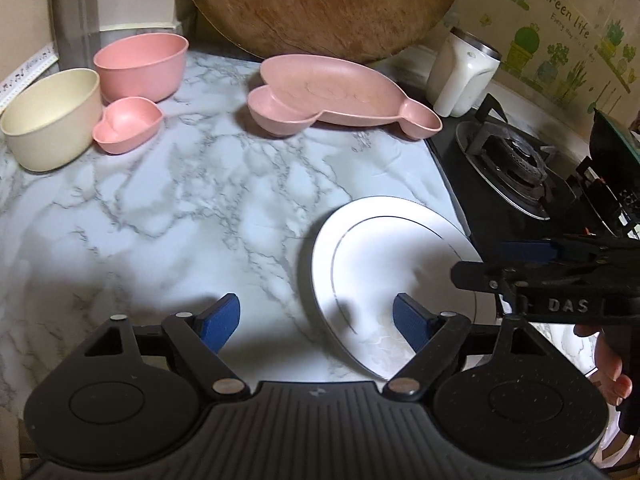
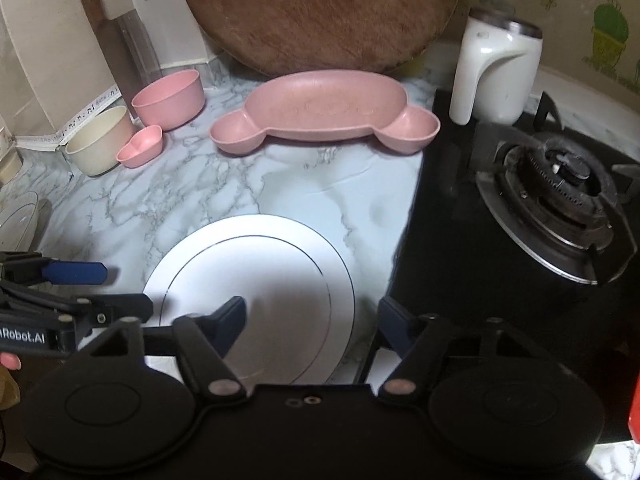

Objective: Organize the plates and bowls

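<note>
A white plate (image 1: 384,256) with a thin dark ring lies flat on the marble counter (image 1: 160,208), next to the stove. My left gripper (image 1: 316,314) is open and straddles the plate's left rim, its right finger above the plate. My right gripper (image 2: 311,312) is open astride the right rim of the same plate (image 2: 256,272), with no pad visibly pressing on it. At the back stand a pink bowl (image 1: 142,66), a cream bowl (image 1: 50,120), a small pink heart-shaped dish (image 1: 128,122) and a pink divided plate (image 1: 340,92).
A round wooden board (image 1: 320,4) leans on the back wall. A white mug (image 1: 464,72) stands beside the black gas stove (image 2: 552,196) on the right. Another white plate (image 2: 18,216) shows at the left edge. A cleaver (image 2: 120,40) leans at the back left.
</note>
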{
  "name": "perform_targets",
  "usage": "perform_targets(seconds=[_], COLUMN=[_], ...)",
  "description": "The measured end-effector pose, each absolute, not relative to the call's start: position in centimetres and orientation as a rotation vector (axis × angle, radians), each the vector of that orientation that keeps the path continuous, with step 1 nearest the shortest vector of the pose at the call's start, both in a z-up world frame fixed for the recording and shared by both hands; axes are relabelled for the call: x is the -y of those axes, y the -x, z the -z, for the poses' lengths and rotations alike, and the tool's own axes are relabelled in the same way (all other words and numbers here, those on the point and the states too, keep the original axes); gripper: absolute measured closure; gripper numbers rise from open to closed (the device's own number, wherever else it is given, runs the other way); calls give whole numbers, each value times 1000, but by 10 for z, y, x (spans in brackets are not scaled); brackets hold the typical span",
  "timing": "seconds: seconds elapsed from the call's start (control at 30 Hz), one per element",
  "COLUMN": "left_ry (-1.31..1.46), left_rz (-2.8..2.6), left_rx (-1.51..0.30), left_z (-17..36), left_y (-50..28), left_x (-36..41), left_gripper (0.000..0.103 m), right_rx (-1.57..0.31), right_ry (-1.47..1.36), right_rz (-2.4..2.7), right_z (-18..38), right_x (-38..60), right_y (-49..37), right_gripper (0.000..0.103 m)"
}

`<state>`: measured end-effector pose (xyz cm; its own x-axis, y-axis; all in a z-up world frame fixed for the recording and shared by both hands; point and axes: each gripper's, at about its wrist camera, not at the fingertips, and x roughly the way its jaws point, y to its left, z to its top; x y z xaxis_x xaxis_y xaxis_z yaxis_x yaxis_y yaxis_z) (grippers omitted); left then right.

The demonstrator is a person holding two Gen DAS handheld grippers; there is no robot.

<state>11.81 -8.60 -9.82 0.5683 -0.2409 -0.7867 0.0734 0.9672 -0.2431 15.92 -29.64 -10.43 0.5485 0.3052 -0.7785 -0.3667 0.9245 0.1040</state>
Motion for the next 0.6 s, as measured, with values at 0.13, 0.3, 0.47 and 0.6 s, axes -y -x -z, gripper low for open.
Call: perform_targets(seconds=[0.13,0.3,0.47,0.6], left_ry=[221,262,300,338], left_rz=[196,209,224,225], left_rx=[-979,-1012,-1021,-1034], left_z=[104,109,111,113], left_y=[-122,-128,-131,-133], left_x=[87,86,85,80], left_gripper=[36,56,73,81], right_rx=[-924,-951,-981,-1014], right_ry=[64,17,-16,-71], right_rz=[-404,-408,-403,-394], right_z=[106,107,111,116], right_x=[299,305,309,316], right_y=[-166,-174,-180,-184], right_gripper=[44,53,65,74])
